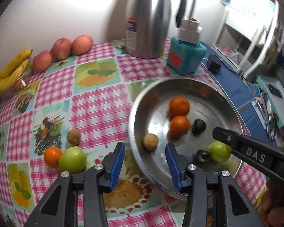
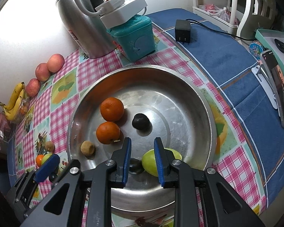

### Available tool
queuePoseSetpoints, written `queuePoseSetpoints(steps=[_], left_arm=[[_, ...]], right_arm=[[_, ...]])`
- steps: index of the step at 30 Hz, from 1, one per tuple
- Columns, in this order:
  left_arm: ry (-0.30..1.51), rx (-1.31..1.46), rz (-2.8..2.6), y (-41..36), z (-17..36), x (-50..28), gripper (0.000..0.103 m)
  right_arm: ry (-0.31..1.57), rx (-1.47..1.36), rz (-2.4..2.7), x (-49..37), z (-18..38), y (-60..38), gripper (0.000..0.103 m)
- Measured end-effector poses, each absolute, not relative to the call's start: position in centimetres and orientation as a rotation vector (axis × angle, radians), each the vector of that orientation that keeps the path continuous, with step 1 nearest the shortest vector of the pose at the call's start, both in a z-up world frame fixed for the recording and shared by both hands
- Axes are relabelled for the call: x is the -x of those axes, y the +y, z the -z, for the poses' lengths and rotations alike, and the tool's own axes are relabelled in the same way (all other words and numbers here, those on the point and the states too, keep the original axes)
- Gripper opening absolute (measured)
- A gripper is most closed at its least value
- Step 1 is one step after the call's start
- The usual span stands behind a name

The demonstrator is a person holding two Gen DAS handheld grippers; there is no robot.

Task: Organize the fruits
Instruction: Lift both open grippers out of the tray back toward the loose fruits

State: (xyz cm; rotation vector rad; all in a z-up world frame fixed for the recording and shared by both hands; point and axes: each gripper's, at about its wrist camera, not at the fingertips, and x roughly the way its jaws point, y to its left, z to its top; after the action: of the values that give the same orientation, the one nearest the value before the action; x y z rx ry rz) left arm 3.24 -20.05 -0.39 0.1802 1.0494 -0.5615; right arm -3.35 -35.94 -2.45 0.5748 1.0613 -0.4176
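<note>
Open left tool point(image 1: 145, 162) over bowl rim point(image 1: 131, 121)

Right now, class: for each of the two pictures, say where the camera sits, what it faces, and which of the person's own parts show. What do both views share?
Left wrist: behind the open left gripper, low over the checked tablecloth, facing the steel bowl; the right gripper and some of the person's fingers show at right.
Right wrist: behind the open right gripper, above the bowl, looking down into it; the left gripper's blue pad shows lower left.
Shared: bowl, two oranges, green fruit, steel flask.
</note>
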Motion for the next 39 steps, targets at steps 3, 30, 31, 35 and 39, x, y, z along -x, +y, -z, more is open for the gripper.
queuePoseSetpoints(steps=[3,30,31,35,39], left_arm=[[1.067,-0.143,0.528,-19.0,0.2,-4.0,0.048],[1.162,0.038,0.207,-9.6,0.0,-8.2,0.08],[1.165,0.038,0.2,-9.5,0.0,-8.2,0.082],[1.163,0.033,0.183,-9.1,0.1,-8.4,0.091],[1.16,0.026,0.162,-8.8,0.2,-8.5,0.099]], right_arm=[[1.063,-0.573,0.407,3.3,2.4,-35.7,0.025],[1.107,-0.409,0.34,1.6,2.0,-32.1,0.059],[1.108,-0.396,0.341,1.5,2.1,-32.0,0.062],[1.11,-0.382,0.333,1.3,2.2,-31.7,0.073],[1.112,-0.362,0.329,1.2,2.3,-31.5,0.076]])
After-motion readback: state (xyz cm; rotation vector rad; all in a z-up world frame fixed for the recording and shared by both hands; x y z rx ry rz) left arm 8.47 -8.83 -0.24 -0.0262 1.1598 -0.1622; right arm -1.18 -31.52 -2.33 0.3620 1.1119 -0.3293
